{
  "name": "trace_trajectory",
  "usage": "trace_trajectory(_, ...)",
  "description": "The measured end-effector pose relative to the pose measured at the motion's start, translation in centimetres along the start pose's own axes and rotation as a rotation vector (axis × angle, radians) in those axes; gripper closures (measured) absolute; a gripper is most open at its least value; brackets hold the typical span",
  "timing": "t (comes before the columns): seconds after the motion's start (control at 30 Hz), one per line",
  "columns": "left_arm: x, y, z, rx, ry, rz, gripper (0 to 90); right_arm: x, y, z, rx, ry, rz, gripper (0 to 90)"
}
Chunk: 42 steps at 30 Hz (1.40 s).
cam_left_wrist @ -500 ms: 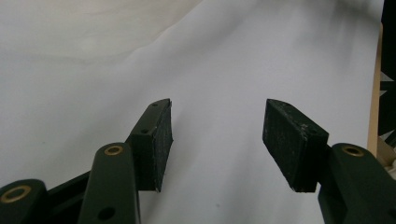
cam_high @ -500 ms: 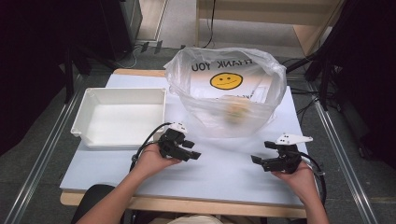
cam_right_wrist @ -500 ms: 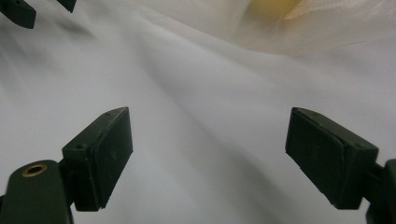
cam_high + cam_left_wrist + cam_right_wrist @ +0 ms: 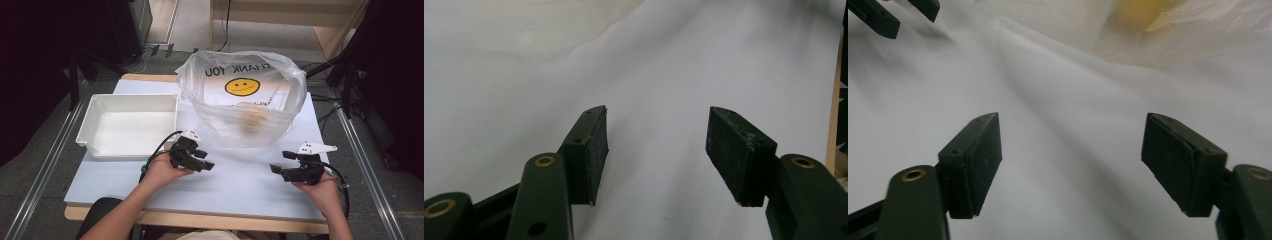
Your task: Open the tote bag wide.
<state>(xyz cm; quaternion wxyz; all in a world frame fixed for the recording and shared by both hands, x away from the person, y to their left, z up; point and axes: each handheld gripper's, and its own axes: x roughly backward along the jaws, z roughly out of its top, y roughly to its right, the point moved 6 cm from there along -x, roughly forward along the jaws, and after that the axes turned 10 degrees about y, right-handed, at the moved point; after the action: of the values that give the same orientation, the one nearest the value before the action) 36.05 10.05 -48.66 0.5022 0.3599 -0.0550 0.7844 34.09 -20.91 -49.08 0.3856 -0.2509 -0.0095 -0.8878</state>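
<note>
While both hands rested low over the white table [image 4: 240,185], the left gripper [image 4: 202,161] sat just in front of the white tray [image 4: 127,125] and pointed toward the right, its jaws spread wide with nothing between them; the left gripper view showed bare tabletop between the two pads [image 4: 594,150]. The right gripper [image 4: 278,169] sat near the table's right edge, pointed left toward the other, jaws likewise wide and holding nothing, with plain table between them in the right gripper view. A clear plastic bag [image 4: 245,95] printed with a yellow smiley face [image 4: 242,86] and "THANK YOU" stood at the far middle of the table, just right of the tray, mouth open upward. Something yellowish-brown [image 4: 250,119] lay inside the bag near its bottom, too blurred to identify. Both grippers were apart from the bag and from each other. The tray held nothing.
</note>
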Motion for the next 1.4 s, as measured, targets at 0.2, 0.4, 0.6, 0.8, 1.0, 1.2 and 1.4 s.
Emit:
trace_trajectory(0.2, 0.2, -0.2, 0.1, 0.007, 0.006, -0.003, 42.5, 0.1, 0.3, 0.0, 0.006, -0.007, 0.000, 28.0)
trace_trajectory(0.4, 0.2, -0.3, 0.1, 0.012, 0.006, -0.002, 42.5, 0.2, 0.4, 0.0, -0.003, -0.014, -0.002, 29.2)
trace_trajectory(0.6, 0.2, -0.3, 0.1, 0.010, 0.008, -0.001, 42.5, 0.3, 0.6, 0.0, -0.007, -0.005, -0.003, 31.3)
trace_trajectory(0.8, 0.2, -0.3, 0.1, 0.011, 0.002, 0.000, 42.5, 0.3, 0.7, 0.0, -0.020, -0.015, 0.006, 32.2)
trace_trajectory(1.0, 0.3, -0.4, 0.1, 0.013, -0.001, 0.001, 42.5, 0.5, 0.9, 0.0, -0.026, -0.019, 0.003, 33.6)
trace_trajectory(1.2, 0.8, -0.1, 0.8, 0.035, 0.008, -0.014, 44.2, 0.9, 1.7, 0.6, -0.058, 0.006, -0.004, 35.5)
trace_trajectory(1.4, 1.5, 0.5, 1.6, 0.027, 0.016, -0.028, 45.7, 1.0, 2.1, 1.1, -0.050, -0.009, -0.017, 37.0)
